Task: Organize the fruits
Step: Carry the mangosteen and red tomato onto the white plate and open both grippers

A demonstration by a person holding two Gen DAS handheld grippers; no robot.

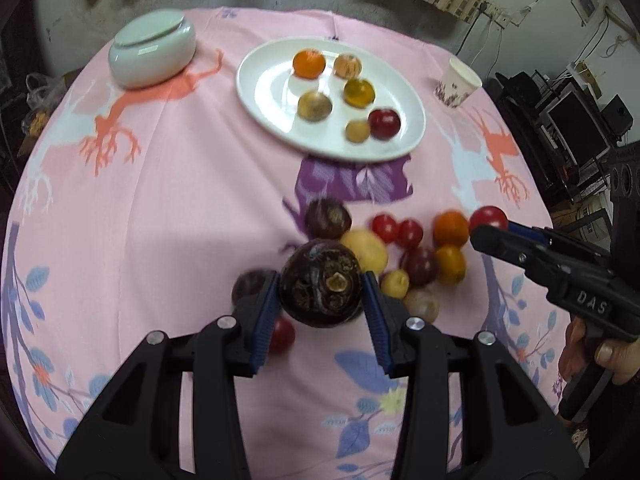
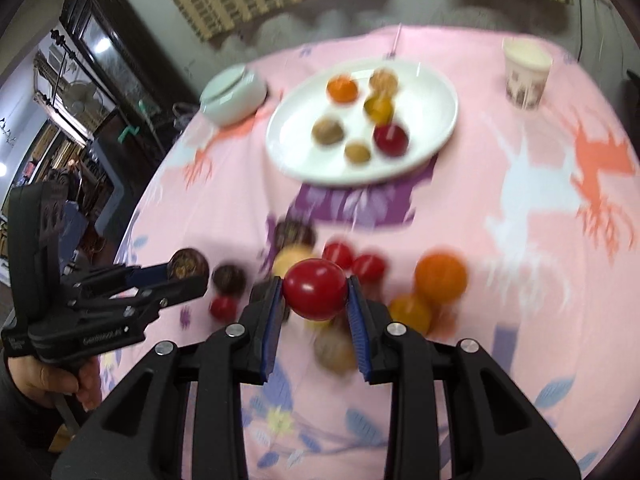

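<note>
My left gripper [image 1: 320, 292] is shut on a dark purple round fruit [image 1: 320, 280], held above the pink cloth. My right gripper [image 2: 314, 292] is shut on a red fruit [image 2: 315, 289]; the left wrist view shows that same red fruit [image 1: 488, 218] at the right gripper's tips. Below both lies a loose pile of fruits [image 1: 416, 256]: red, orange, yellow and dark purple ones. A white plate [image 1: 260, 80] farther back carries several fruits, among them an orange one [image 1: 309, 63] and a dark red one [image 1: 384, 123]. The right wrist view is blurred.
A pale green lidded bowl [image 1: 154, 54] stands at the back left of the table. A paper cup [image 1: 458, 82] stands at the back right. The round table has a pink patterned cloth [image 1: 160, 220]. A hand [image 1: 600, 354] grips the right tool's handle.
</note>
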